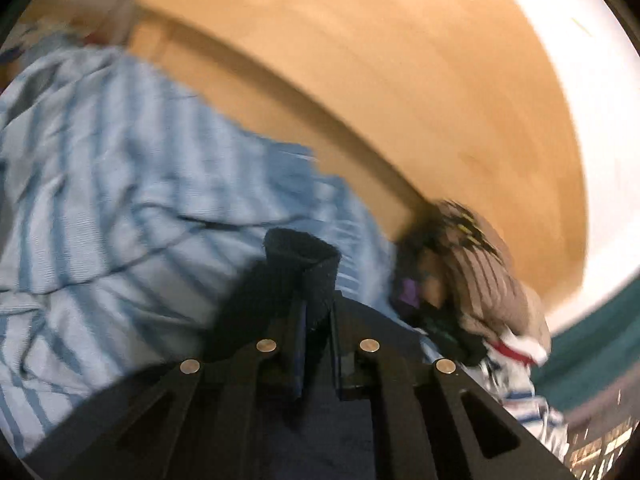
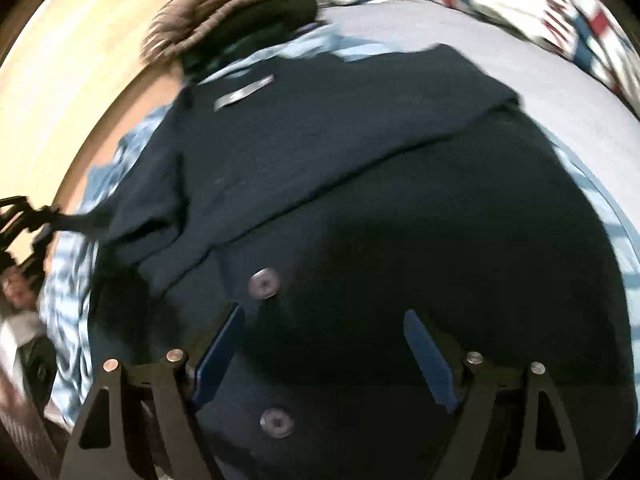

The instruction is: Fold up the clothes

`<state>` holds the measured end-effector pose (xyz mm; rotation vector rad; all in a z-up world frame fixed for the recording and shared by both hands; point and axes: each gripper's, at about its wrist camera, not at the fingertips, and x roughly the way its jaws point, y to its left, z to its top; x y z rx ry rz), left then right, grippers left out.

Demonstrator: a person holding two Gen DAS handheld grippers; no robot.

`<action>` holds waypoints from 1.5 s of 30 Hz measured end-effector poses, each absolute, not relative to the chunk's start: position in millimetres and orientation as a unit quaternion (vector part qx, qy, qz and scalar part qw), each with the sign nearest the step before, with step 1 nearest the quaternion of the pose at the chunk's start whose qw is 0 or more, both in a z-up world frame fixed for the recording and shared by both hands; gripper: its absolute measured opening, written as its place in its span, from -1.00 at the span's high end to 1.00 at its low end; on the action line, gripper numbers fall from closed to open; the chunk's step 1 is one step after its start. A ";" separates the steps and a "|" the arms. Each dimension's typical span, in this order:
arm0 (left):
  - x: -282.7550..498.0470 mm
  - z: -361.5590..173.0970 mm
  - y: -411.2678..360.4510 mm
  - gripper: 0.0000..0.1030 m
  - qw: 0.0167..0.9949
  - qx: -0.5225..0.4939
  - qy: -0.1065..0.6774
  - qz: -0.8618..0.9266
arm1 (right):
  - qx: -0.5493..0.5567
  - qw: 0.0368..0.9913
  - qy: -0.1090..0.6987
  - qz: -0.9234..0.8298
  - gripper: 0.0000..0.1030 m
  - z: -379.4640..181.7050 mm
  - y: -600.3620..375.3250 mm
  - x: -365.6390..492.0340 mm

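Left gripper (image 1: 316, 280) clamped on a fold of the navy garment (image 2: 360, 184), lifting it off the striped sheet (image 1: 120, 168). Right gripper (image 2: 324, 344) spread wide above the garment's buttoned front, gripping nothing. Clothes pile (image 1: 476, 272) nearby.

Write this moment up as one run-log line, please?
left gripper: shut on navy garment | right gripper: open above it | striped bedsheet underneath | fold: unfinished

Black hand-held gripper (image 2: 324, 356), blue pads, silver screws.
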<state>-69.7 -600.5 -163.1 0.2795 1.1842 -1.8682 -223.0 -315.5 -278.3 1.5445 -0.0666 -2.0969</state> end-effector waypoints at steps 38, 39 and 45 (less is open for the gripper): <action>-12.6 -257.4 -586.4 -0.48 0.255 0.141 0.637 -0.713 | 0.575 0.219 0.017 -0.788 -0.77 -283.7 -297.9 -236.6; -7.1 -264.6 -590.2 -0.47 0.252 0.135 0.646 -0.708 | 0.572 0.235 -0.006 -0.786 -0.75 -280.4 -296.0 -236.3; -17.6 -258.7 -608.2 -0.06 0.288 0.161 0.587 -0.739 | 0.561 0.331 -0.149 -0.744 -0.47 -277.9 -294.7 -238.8</action>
